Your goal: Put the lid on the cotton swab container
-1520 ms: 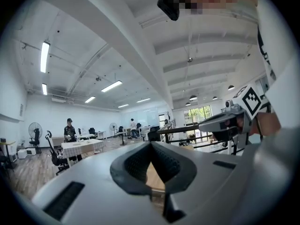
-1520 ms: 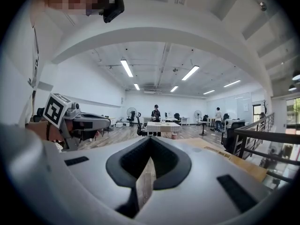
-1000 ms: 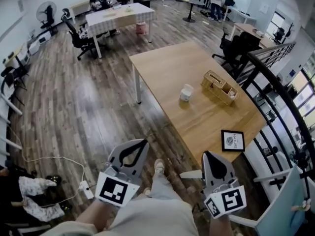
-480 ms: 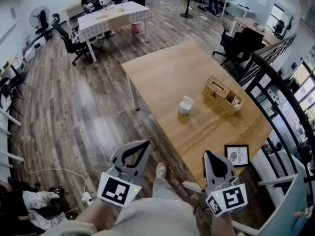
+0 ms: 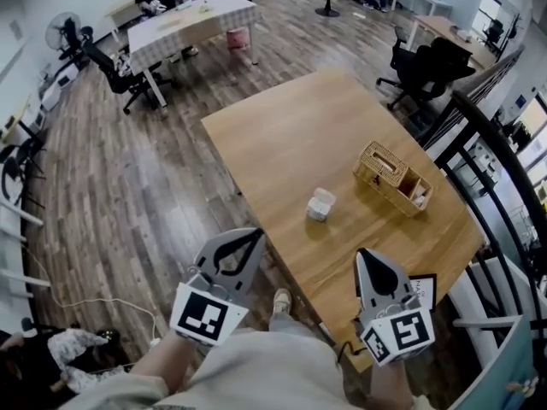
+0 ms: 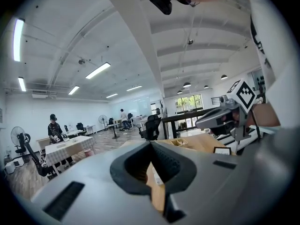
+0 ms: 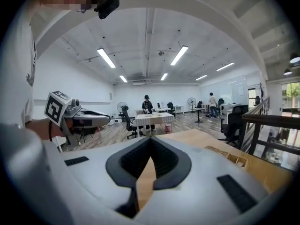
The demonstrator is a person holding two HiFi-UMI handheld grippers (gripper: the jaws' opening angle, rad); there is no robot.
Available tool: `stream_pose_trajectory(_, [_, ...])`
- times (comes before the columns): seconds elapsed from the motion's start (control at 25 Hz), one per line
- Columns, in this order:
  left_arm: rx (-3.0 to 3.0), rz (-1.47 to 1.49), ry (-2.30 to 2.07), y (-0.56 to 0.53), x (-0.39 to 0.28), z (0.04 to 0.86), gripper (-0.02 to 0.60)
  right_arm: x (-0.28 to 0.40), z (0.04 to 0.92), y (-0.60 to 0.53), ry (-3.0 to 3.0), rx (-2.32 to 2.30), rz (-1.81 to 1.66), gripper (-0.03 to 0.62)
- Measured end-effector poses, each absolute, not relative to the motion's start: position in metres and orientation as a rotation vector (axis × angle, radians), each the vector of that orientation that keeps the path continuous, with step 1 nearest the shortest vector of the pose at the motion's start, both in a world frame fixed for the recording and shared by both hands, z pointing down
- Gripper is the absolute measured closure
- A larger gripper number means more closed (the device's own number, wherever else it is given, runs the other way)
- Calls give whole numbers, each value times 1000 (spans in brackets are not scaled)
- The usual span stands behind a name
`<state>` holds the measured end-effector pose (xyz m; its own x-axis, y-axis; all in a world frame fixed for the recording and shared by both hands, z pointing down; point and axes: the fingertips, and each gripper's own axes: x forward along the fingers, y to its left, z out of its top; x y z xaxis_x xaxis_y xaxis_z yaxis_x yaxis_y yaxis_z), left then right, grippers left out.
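The cotton swab container [image 5: 320, 204] is a small white tub near the middle of the wooden table [image 5: 291, 126]; at this distance I cannot tell its lid apart from it. My left gripper [image 5: 258, 233] hangs over the floor just off the table's near edge, shut and empty. My right gripper [image 5: 361, 253] hovers over the table's near corner, also shut with nothing between its jaws. Both are well short of the container. In the left gripper view the jaws [image 6: 151, 142] meet at the tip, and likewise in the right gripper view [image 7: 150, 138].
A wicker basket [image 5: 393, 178] stands on the table to the right of the container. A small black picture frame [image 5: 425, 287] lies at the near right corner, partly behind my right gripper. A black railing [image 5: 491, 195] runs along the right. Another table [image 5: 184, 20] and office chairs stand farther off.
The view has drawn closer to the wooden table, so the container and basket sit lower and nearer. Both grippers stay shut and held as before.
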<state>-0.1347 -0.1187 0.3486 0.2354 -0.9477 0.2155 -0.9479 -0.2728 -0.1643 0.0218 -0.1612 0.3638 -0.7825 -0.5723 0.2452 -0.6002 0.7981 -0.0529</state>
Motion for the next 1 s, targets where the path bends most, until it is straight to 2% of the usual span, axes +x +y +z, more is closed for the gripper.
stream_pose_trajectory(0.68, [2532,457,-1709,-218,-137,371,560,27,393,-256,-2736,1107,460,568])
stream_pose_trajectory(1.0, [2663,491,-1490,-281,-140,389,560,21,409,-296,-2620,1303,511,568])
